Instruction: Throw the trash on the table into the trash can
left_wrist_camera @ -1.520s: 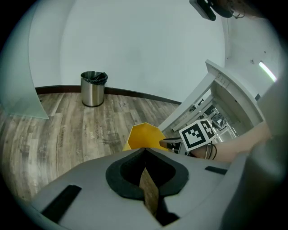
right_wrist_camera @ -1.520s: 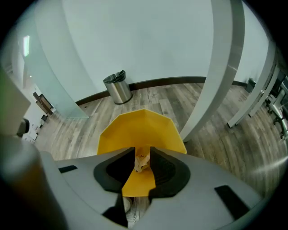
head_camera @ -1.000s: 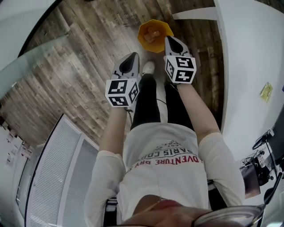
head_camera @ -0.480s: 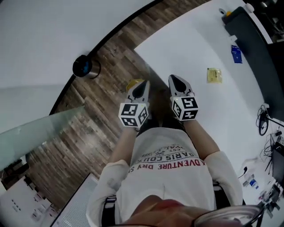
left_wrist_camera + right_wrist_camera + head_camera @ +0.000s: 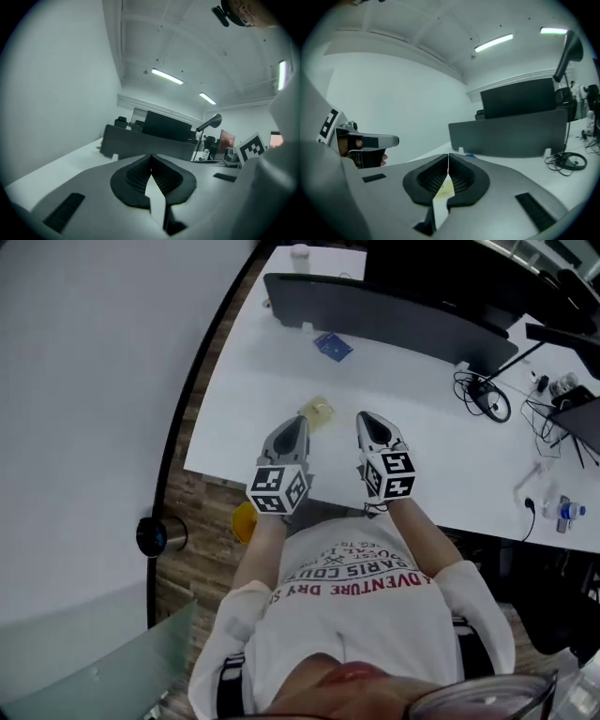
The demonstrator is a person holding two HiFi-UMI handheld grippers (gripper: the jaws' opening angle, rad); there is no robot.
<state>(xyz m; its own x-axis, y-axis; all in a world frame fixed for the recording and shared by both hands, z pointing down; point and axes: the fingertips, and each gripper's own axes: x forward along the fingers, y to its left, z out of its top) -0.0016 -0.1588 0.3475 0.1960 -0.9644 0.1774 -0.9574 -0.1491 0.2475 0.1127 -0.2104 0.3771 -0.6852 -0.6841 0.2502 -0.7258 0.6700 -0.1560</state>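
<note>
head view: I look steeply down from overhead onto the worktop (image 5: 246, 411) | left gripper view, right gripper view: I sit close behind each pair of jaws, facing nearly level across it | all three share: worktop, dark divider (image 5: 394, 322)

My left gripper (image 5: 292, 424) and right gripper (image 5: 368, 420) no longer hang over the orange trash can (image 5: 243, 522); both now sit above the white table (image 5: 234, 409), near a yellow wrapper (image 5: 317, 412).
</note>
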